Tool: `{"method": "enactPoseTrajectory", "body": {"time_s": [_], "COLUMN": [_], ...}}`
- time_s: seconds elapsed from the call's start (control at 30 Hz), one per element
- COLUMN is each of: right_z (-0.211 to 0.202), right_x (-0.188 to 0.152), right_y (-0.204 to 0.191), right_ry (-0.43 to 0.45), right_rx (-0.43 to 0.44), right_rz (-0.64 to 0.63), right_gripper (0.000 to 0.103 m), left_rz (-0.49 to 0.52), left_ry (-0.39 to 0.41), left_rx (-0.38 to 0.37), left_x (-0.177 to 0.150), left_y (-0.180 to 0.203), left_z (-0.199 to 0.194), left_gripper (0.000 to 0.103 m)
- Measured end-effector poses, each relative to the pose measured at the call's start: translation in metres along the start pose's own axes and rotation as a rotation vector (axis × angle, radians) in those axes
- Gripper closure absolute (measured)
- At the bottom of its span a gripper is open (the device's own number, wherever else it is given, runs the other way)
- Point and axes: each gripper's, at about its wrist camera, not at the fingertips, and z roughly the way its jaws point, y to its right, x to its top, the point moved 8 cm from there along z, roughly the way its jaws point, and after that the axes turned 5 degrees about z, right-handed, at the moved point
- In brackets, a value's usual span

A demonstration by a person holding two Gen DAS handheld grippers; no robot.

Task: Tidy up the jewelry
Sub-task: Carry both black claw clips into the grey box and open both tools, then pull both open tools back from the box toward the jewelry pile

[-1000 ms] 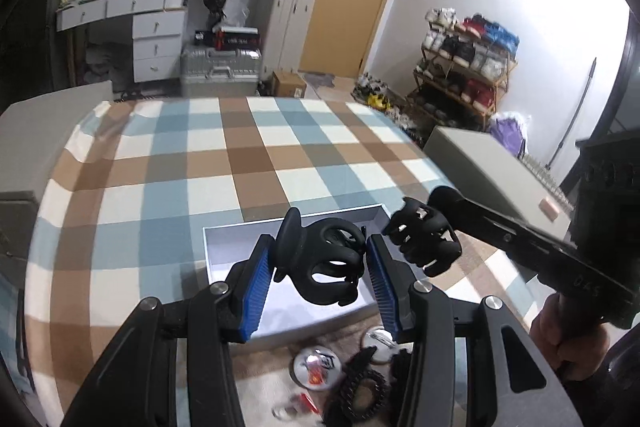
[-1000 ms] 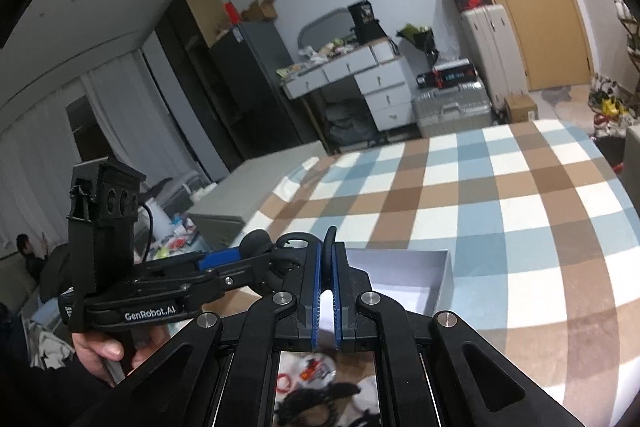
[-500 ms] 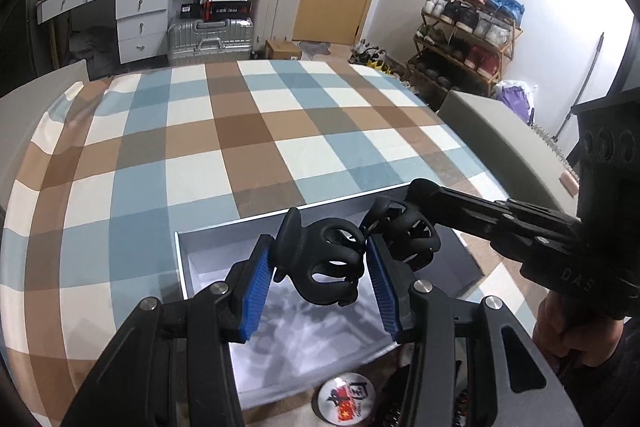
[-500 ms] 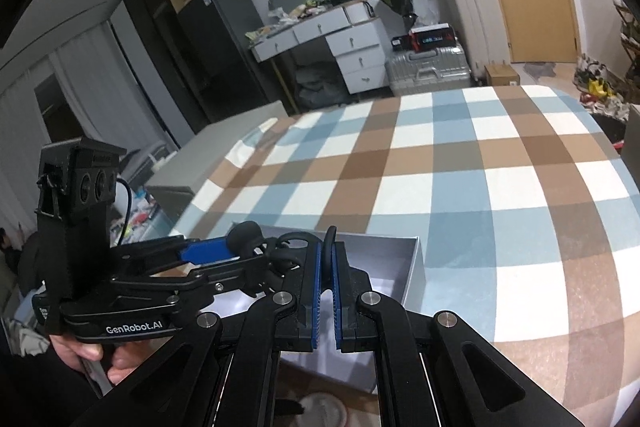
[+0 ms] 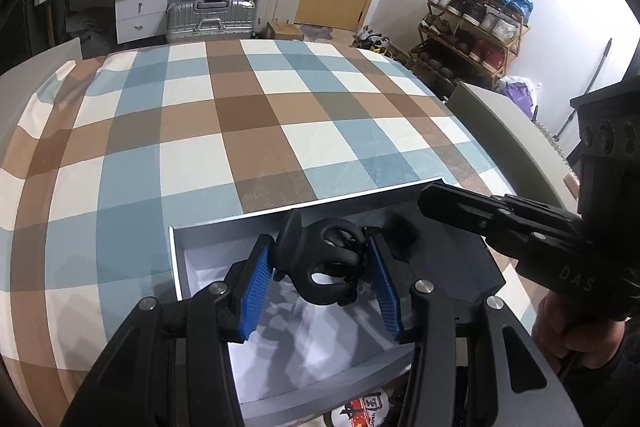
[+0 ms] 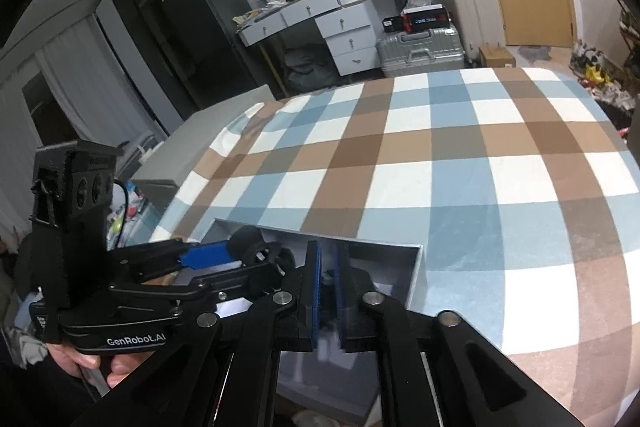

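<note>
— Where is the hair clip point(image 5: 324, 267)?

— Between the blue pads of the left hand-held gripper point(image 5: 318, 245), hanging over the inside of the open white box point(image 5: 224, 241). The pads touch it on both sides. The jaws have just been opening a little, with the clip between them.

— And the box?

— It sits on the table, on the brown, blue and cream checked cloth point(image 5: 248, 131), close to the near edge. Just in front of it lies a round badge point(image 5: 366, 405) with red print.

— What about the other side?

— The right hand-held gripper point(image 6: 328, 251) reaches in from the right, its tip over the far right corner of the box. Its jaws have just been opening too, but only to a narrow slit. What sits in that slit is too blurred to tell.

— Are the two touching?

— No, they are close, side by side over the box. A hand point(image 5: 568, 327) grips the right handle, and another hand point(image 6: 92, 359) holds the left one.
</note>
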Motion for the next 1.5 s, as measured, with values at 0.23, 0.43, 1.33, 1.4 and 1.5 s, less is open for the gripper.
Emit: {"method": "enactPoseTrajectory", "body": {"time_s": [0.23,0.43,1.33,1.4,1.5], "right_z": [-0.018,-0.054,-0.151,-0.154,-0.155], "right_x": [0.004,0.007,-0.047,-0.055,-0.066], "right_y": [-0.003,-0.009,-0.056,-0.052,-0.046], "right_ry": [0.061,0.173,0.432,0.425,0.404], "right_rx": [0.042,0.027,-0.105,-0.113,-0.113], "right_rz": [0.023,-0.001,-0.246,-0.240,-0.223], "right_gripper": [0.082,0.052,0.000,0.000,0.000], "left_rz": [0.032,0.030,-0.027,-0.030,-0.052], "left_ry": [0.094,0.165,0.395,0.408,0.415], "left_rx": [0.019,0.104,0.369,0.374,0.390], "left_x": [0.006,0.006,-0.022,-0.025,-0.036], "left_y": [0.003,0.000,0.017,0.019,0.020], "left_z": [-0.028,-0.051,-0.117,-0.121,-0.124], "left_gripper": [0.038,0.029,0.001,0.001,0.001]}}
